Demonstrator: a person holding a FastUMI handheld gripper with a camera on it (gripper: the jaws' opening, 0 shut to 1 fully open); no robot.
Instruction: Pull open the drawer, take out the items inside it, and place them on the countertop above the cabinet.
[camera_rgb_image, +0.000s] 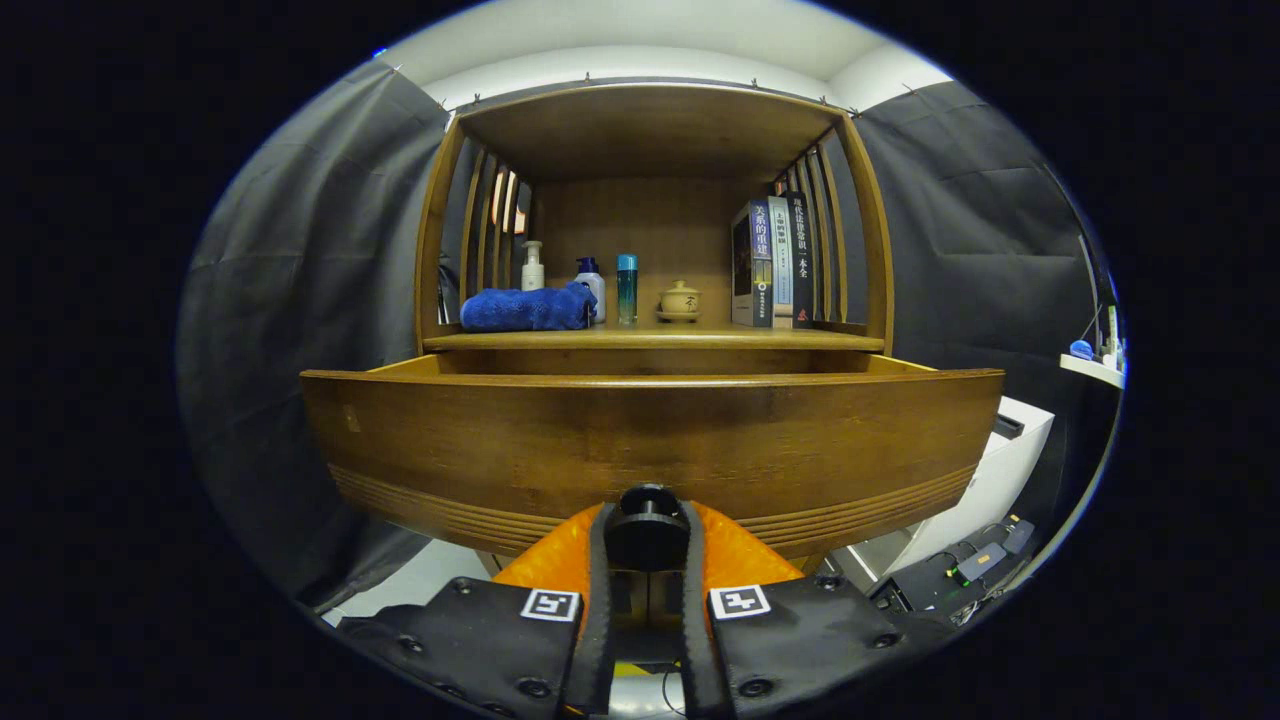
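Although the drawer (650, 440) stood pulled well out from under the countertop (655, 340), nothing had yet been lifted from it, as far as the view could show. The gripper (648, 545) was closed on the dark knob (648, 520) at the lower middle of the drawer front, a finger pressed against each side of it. The camera sat low, level with the front panel, so the drawer's inside was hidden behind its top edge; only the side walls running back to the cabinet could be made out. What lay inside, and how many items, could not be told.

On the countertop above stood a folded blue towel (528, 308), a white pump bottle (533, 267) behind it, a second pump bottle (592, 285) just beside the towel, a teal bottle (627, 288), a small lidded pot (680, 299) on a saucer, and a row of books (775, 262) upright against the slatted side. Whether any of these had come out of the drawer could not be judged. There was bare wood along the front edge of the countertop and between the pot and the books.

By this reading the first step, the pull, was done or all but done. Left to do were letting go of the knob, rising above the drawer's rim, reaching in for each item and setting it on the countertop.
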